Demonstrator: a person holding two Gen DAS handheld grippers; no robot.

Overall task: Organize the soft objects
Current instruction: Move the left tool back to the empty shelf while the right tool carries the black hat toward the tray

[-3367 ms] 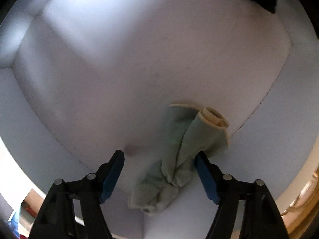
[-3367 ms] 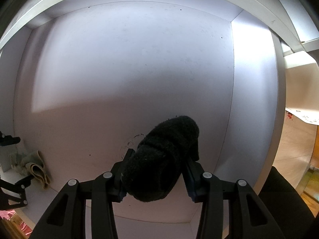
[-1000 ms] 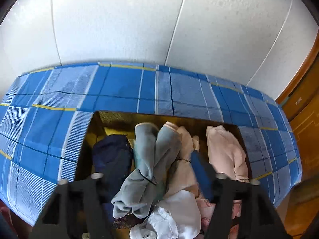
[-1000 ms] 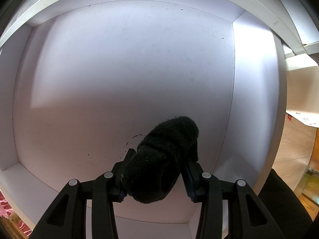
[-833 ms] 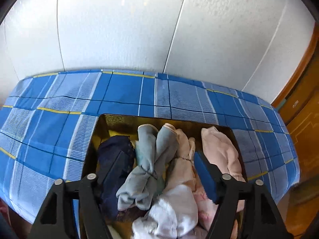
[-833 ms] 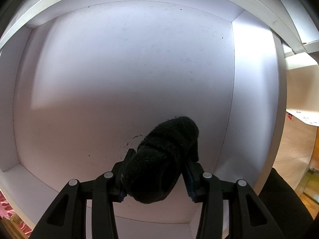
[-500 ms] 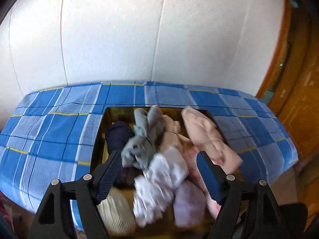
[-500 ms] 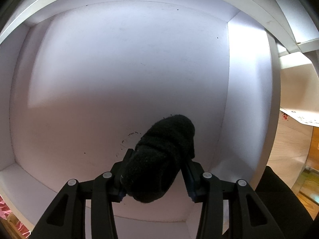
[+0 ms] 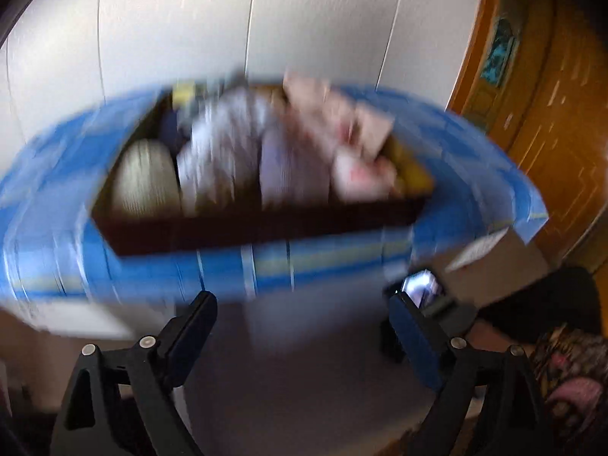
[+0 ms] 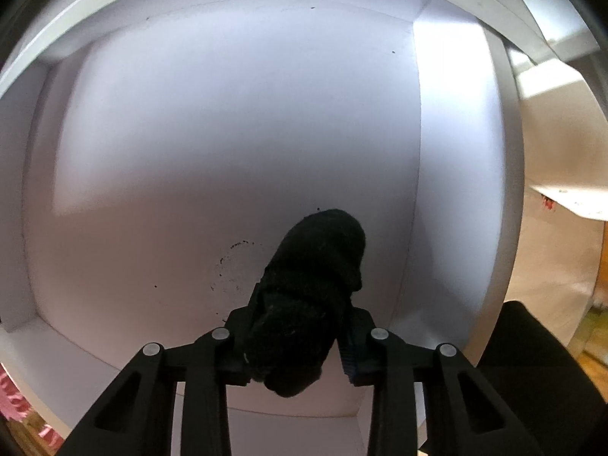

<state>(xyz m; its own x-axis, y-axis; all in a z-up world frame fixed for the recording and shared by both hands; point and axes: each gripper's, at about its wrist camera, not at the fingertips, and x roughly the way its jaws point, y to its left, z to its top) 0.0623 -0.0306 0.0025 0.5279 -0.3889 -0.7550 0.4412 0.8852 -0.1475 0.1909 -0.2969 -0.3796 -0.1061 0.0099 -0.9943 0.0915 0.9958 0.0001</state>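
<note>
close in the right wrist view, the right gripper [image 10: 300, 336] points down into a white compartment [image 10: 235, 121], its jaws clamped tight on a rolled black sock [image 10: 307, 296] that fills the gap between them and sticks out past the tips; the sock hides the floor just ahead, while a ring of dark specks [image 10: 231, 266] marks the bare floor beside it to the left. the compartment's right wall [image 10: 456, 159] stands near the sock, and beyond it a pale surface shows outside. the left wrist view is heavily blurred and shows none of this: there the left gripper [image 9: 300, 334] tilts downward with its jaws wide and still opening, nothing between them, only grey floor under the blue pads [image 9: 414, 345]. a small dark device [image 9: 421, 287] sits just behind the right-hand finger. farther off lies a blue checked cloth [image 9: 57, 205] with a dark tray [image 9: 258, 228] on it, heaped with soft rolled items [image 9: 243, 152] in pale green, white, lilac and pink. behind rise a white panelled wall [image 9: 228, 19] and a wooden door [image 9: 551, 114].
</note>
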